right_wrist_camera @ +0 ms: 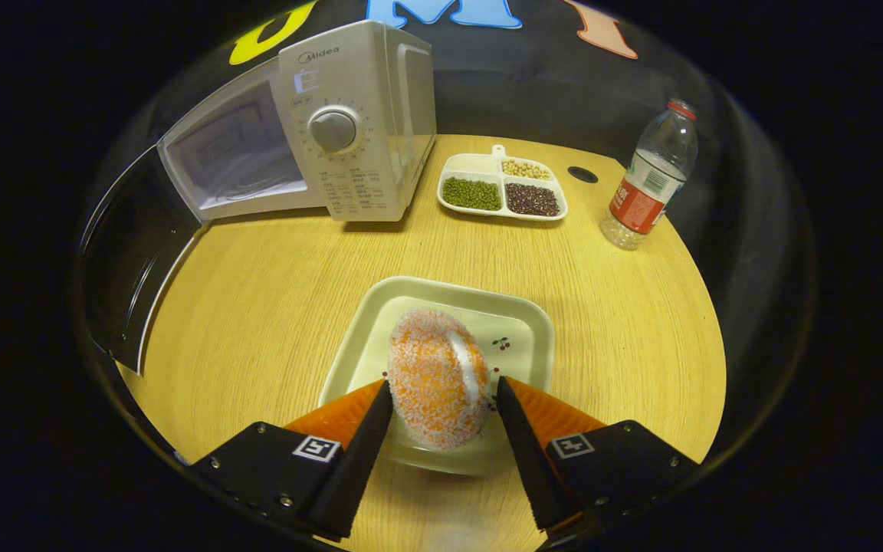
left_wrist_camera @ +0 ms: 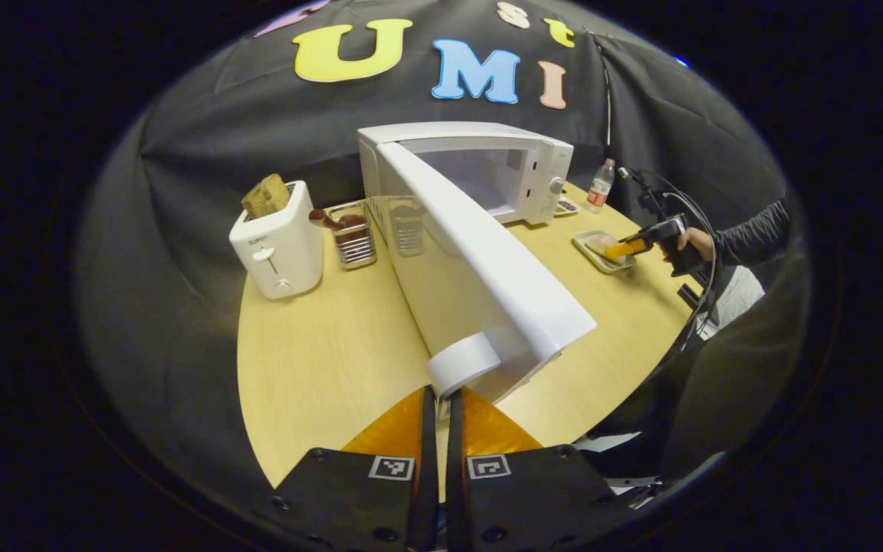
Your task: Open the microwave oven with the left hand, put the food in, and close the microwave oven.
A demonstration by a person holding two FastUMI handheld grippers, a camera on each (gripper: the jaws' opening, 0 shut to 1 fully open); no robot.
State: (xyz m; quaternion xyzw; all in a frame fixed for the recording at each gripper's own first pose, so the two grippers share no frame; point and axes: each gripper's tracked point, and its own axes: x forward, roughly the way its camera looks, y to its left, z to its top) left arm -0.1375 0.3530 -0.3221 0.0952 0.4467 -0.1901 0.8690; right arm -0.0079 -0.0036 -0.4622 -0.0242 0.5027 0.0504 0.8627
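The white microwave [left_wrist_camera: 487,165] stands at the back of the table with its door [left_wrist_camera: 480,261] swung wide toward me. My left gripper [left_wrist_camera: 445,395] is shut, its tips right against the lower end of the white door handle [left_wrist_camera: 464,364]. In the right gripper view the orange sugar-coated food [right_wrist_camera: 438,376] sits on a pale square plate [right_wrist_camera: 518,330]. My right gripper [right_wrist_camera: 441,391] is open, one finger close on each side of the food. The left gripper view shows that right gripper [left_wrist_camera: 619,251] at the plate [left_wrist_camera: 591,249], held by a hand [left_wrist_camera: 694,241].
A white toaster [left_wrist_camera: 277,245] with bread in it and a wire basket [left_wrist_camera: 353,238] stand left of the microwave. A divided dish of beans [right_wrist_camera: 503,192] and a water bottle [right_wrist_camera: 648,180] stand right of the microwave [right_wrist_camera: 349,130]. The open door [right_wrist_camera: 131,261] reaches over the table's left part.
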